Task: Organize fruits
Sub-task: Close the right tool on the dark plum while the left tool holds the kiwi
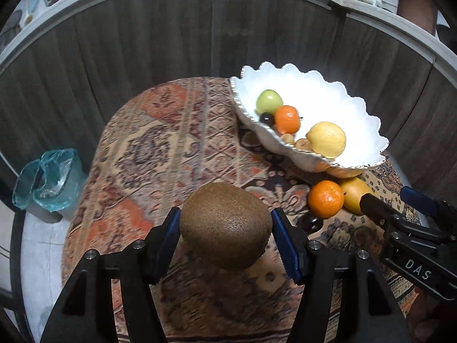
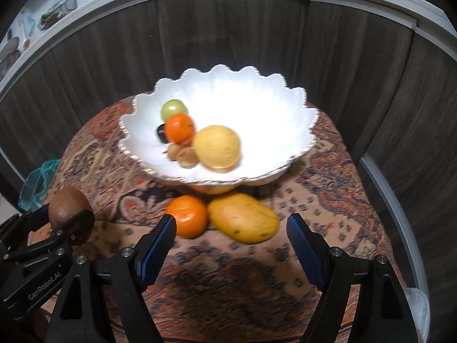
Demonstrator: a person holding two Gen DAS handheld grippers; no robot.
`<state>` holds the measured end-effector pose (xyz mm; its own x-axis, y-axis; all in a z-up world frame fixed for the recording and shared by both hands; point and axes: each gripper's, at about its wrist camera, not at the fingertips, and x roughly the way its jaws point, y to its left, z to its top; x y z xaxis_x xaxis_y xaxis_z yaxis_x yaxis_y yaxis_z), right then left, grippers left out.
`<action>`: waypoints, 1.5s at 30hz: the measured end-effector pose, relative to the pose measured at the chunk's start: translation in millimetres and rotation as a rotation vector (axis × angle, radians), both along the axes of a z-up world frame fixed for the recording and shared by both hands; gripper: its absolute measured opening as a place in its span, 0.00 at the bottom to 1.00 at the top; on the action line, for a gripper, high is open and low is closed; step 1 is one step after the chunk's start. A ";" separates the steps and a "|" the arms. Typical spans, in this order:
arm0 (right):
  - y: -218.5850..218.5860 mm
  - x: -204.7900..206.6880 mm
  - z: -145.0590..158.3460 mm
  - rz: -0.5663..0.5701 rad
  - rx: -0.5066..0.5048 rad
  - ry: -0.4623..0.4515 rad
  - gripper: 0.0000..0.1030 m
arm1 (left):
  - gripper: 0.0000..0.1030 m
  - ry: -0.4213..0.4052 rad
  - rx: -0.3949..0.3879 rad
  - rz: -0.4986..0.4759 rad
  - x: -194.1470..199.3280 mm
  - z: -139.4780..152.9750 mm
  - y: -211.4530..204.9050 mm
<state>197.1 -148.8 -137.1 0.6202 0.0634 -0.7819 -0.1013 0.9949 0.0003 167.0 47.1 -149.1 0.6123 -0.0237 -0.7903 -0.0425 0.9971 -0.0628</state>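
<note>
My left gripper [image 1: 225,228] is shut on a brown kiwi [image 1: 225,225], held above the patterned tablecloth [image 1: 160,154]. The right wrist view has this gripper [image 2: 64,214] and the kiwi [image 2: 68,201] at its left edge. A white scalloped bowl [image 1: 342,100] [image 2: 257,114] holds a green apple [image 1: 269,101], an orange [image 1: 287,118], a lemon [image 1: 327,139], a dark fruit [image 1: 267,118] and walnuts [image 1: 287,138]. In front of the bowl lie another orange [image 2: 188,218] and a yellow mango [image 2: 242,217]. My right gripper [image 2: 231,225] hangs open just before them, holding nothing.
A small dark fruit [image 1: 312,224] lies on the cloth near the loose orange [image 1: 325,198]. A bin with a teal bag [image 1: 48,183] stands on the floor left of the round table. A dark wood-panelled counter front [image 1: 171,34] curves behind the table.
</note>
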 end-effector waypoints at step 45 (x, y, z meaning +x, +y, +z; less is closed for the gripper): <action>67.6 9.6 -60.4 0.067 0.068 0.143 0.28 | 0.60 0.013 -0.056 0.114 -9.1 -10.4 52.4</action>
